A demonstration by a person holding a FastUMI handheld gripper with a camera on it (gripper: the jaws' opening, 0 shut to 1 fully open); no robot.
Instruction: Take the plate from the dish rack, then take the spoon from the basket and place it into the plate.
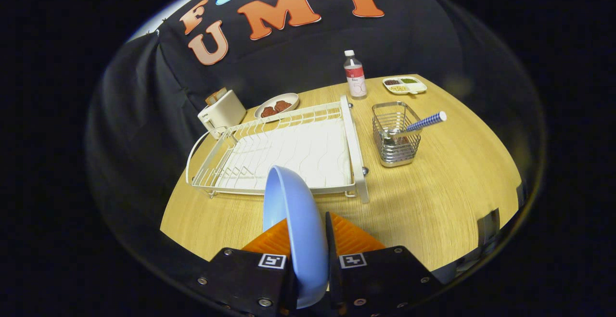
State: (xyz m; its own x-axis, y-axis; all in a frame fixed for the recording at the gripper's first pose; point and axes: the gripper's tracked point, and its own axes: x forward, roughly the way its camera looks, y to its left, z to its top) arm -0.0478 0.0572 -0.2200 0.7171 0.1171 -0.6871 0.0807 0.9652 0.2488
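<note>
Gripper point(310, 240) level, fingers clamping upright plate point(293, 221).

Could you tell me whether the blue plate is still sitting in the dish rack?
No, the blue plate is clamped on edge between the gripper fingers, in front of the dish rack.

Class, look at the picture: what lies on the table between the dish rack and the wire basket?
In the gripper view, only bare wooden table separates dish rack and wire basket. The gripper grips the blue plate.
</note>
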